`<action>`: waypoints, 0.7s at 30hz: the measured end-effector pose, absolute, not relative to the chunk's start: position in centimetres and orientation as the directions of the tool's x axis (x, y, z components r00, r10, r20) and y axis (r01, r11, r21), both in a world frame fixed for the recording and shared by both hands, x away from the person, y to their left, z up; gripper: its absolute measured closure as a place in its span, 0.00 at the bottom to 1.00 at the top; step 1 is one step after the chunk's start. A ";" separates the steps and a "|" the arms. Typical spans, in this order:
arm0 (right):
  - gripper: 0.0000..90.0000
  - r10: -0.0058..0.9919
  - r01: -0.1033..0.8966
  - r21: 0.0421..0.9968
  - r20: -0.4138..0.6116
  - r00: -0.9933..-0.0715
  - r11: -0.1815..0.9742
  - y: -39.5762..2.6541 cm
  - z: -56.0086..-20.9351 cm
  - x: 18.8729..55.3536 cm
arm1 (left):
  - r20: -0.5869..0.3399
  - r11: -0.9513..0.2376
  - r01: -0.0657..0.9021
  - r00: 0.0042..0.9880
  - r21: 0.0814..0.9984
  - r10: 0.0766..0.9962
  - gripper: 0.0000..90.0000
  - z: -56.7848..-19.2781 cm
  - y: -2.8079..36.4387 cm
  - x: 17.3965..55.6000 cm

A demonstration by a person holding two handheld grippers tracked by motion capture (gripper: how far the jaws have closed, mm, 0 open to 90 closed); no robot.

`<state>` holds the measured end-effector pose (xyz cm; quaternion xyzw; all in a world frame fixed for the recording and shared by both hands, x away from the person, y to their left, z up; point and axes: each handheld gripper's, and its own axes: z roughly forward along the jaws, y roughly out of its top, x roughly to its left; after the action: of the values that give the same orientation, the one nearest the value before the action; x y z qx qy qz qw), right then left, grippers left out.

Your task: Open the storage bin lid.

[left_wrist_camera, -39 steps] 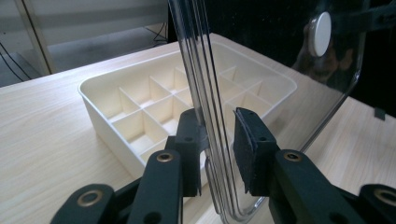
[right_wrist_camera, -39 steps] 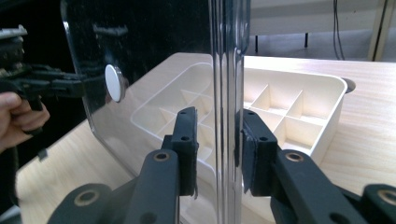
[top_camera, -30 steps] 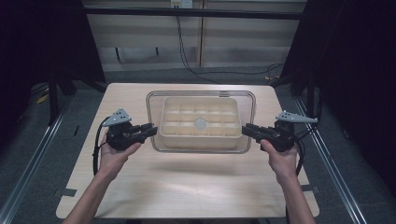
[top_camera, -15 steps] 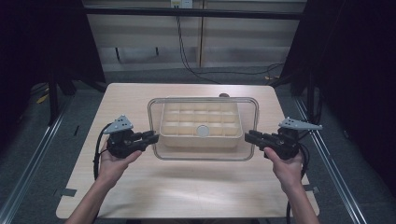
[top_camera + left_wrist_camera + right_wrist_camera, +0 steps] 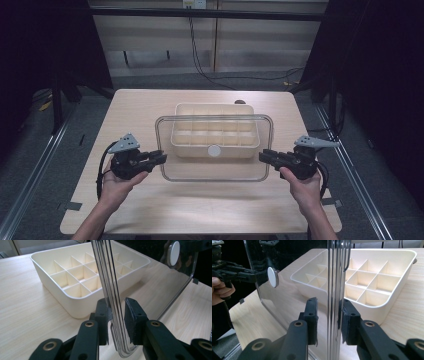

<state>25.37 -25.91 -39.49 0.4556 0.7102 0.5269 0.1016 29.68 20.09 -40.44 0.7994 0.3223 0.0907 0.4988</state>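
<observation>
A: What is held, relative to the cream tray?

B: The clear lid is clamped at each end, left gripper and right gripper both closed on its rim, held over the tray's near side.

A: Next?

B: It seems to be mid-transfer; level, matched lowering is called for.

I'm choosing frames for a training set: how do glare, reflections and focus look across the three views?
High view: evenly lit table, dark surroundings, clear lid faint but sharp. Left gripper view: lid edge between the fingers shows bright streaks; tray in focus. Right gripper view: lid mirrors dark surroundings, and its edge blurs slightly up close.
</observation>
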 end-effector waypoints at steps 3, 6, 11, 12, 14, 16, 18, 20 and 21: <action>0.78 0.754 0.545 0.838 0.334 -0.566 0.038 -25.9 -39.8 24.9 | -0.172 -0.308 0.426 0.779 0.850 0.604 0.82 -40.6 20.1 29.4; 0.78 0.755 0.553 0.832 0.338 -0.562 0.039 -25.9 -40.1 24.5 | -0.173 -0.313 0.428 0.781 0.848 0.600 0.82 -40.7 20.0 29.1; 0.77 0.762 0.561 0.827 0.333 -0.555 0.047 -25.9 -40.4 24.0 | -0.196 -0.309 0.451 0.776 0.837 0.600 0.82 -40.7 19.9 28.6; 0.77 0.764 0.565 0.824 0.331 -0.553 0.052 -25.9 -40.4 23.9 | -0.190 -0.312 0.446 0.777 0.839 0.600 0.82 -40.7 19.9 28.6; 0.77 0.770 0.566 0.823 0.326 -0.549 0.055 -25.8 -40.6 23.7 | -0.191 -0.316 0.449 0.777 0.836 0.599 0.82 -40.9 19.9 28.5; 0.77 0.773 0.565 0.823 0.322 -0.547 0.057 -25.8 -40.7 23.5 | -0.193 -0.321 0.455 0.776 0.831 0.601 0.82 -41.1 19.9 28.4; 0.77 0.771 0.569 0.820 0.323 -0.548 0.062 -25.6 -41.0 23.2 | -0.181 -0.335 0.452 0.777 0.827 0.602 0.82 -41.2 20.0 28.2; 0.77 0.768 0.573 0.817 0.327 -0.551 0.063 -25.5 -41.1 23.1 | -0.181 -0.339 0.455 0.777 0.824 0.603 0.82 -41.3 20.1 27.8; 0.77 0.768 0.578 0.813 0.329 -0.550 0.066 -25.5 -41.2 23.0 | -0.177 -0.343 0.453 0.778 0.823 0.602 0.82 -41.3 20.2 27.7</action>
<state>22.97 -25.45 -41.21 0.4650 0.7238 0.5010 0.0945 27.66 20.20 -41.33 0.8156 0.3233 0.0791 0.4733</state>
